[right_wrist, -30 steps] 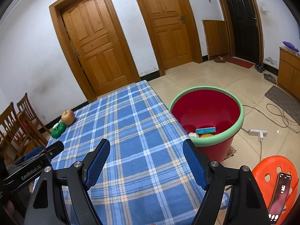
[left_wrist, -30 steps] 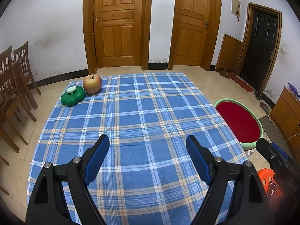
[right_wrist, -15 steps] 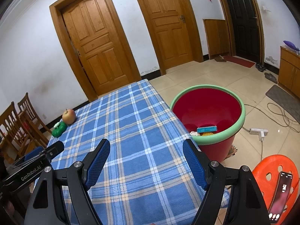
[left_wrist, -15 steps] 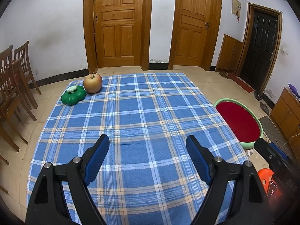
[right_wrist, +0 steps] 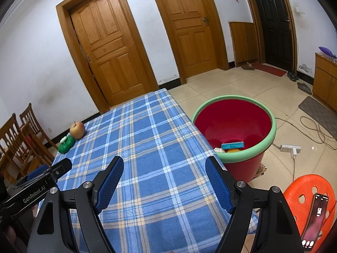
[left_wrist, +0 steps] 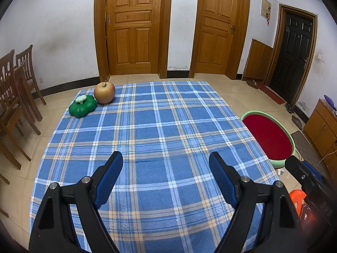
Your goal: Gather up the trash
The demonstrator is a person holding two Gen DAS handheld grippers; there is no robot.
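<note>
A red bin with a green rim (right_wrist: 250, 151) stands on the floor beside the table's right edge; it also shows in the left wrist view (left_wrist: 271, 137). Inside lie a teal box (right_wrist: 232, 145), something yellow and white scraps. My left gripper (left_wrist: 165, 162) is open and empty above the near part of the blue plaid tablecloth (left_wrist: 158, 126). My right gripper (right_wrist: 163, 166) is open and empty above the cloth's near right part (right_wrist: 147, 139). An apple (left_wrist: 104, 92) and a green pumpkin-shaped toy (left_wrist: 82, 106) sit at the far left corner.
Wooden chairs (left_wrist: 14, 97) stand left of the table. An orange stool (right_wrist: 309, 198) with a phone (right_wrist: 316, 217) on it is at the near right. A power strip (right_wrist: 290, 147) and cables lie on the floor behind the bin. Doors line the far wall.
The right wrist view has shifted slightly, the bin drifting a little right. Both grippers stay open and empty; nothing on the table has moved.
</note>
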